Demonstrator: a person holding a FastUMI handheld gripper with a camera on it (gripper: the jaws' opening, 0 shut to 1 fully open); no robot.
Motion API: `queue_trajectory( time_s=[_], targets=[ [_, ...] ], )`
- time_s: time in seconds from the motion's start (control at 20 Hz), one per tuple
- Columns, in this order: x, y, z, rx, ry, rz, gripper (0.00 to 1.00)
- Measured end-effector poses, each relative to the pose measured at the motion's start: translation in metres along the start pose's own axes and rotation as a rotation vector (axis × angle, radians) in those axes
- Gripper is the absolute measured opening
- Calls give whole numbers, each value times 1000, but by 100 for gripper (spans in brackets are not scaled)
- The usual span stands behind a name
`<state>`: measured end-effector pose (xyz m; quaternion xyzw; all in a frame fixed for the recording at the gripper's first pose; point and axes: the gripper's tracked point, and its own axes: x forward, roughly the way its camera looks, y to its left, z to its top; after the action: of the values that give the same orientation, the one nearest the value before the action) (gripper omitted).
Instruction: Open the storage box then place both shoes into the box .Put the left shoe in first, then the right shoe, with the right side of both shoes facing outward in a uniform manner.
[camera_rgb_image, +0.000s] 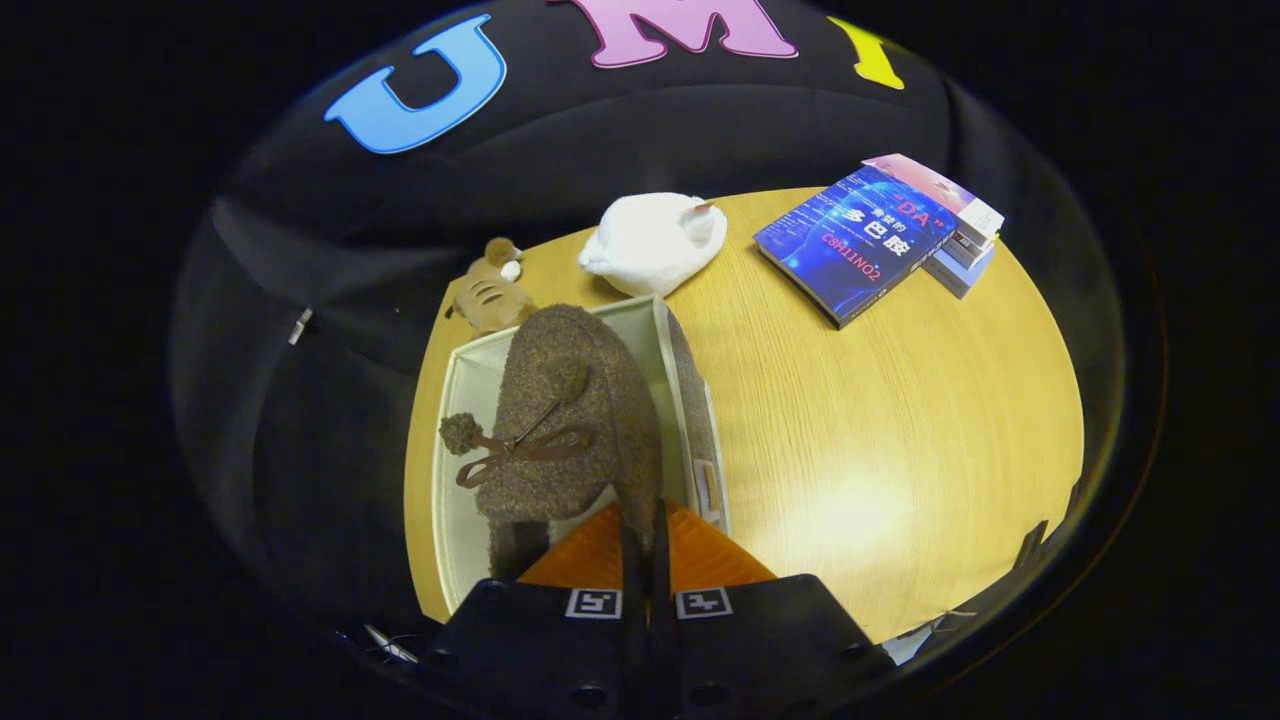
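Shoe: a brown fuzzy shoe (575, 420) with a bow and pom-poms hangs just ahead of the fingers, above the open storage box (455, 440).
Gripper: the gripper (645, 560) has its fingers drawn close together, pinching the thin rear edge of the shoe — a narrow clamp that appears to carry the shoe's weight.
Hold: the toe points away from the gripper, likely so the shoe can go down lengthwise into the box.
Storage box: pale lining, lid off, standing near the table's edge; the far wall (690, 400) lies beside the shoe.
Stage: judged as lowering a shoe — which shoe cannot be told.
Surroundings: white plush (655, 240), striped toy (490, 295), stacked books (870, 240) on the wooden table (900, 430), well apart from the box.
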<state>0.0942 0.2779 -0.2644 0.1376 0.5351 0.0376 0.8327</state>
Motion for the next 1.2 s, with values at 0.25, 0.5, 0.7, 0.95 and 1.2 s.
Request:
queue_trajectory(
  time_s=[0.25,0.5,0.7,0.95,1.2],
  targets=[
    [8,13,-3,-12,8,-2,8],
    [-20,23,22,-54,-77,33,63],
    [-50,13,46,-127,-166,21,98],
    [-89,-11,73,-173,-271,6,99],
    [-154,-40,114,-207,-439,8,99]
  ],
)
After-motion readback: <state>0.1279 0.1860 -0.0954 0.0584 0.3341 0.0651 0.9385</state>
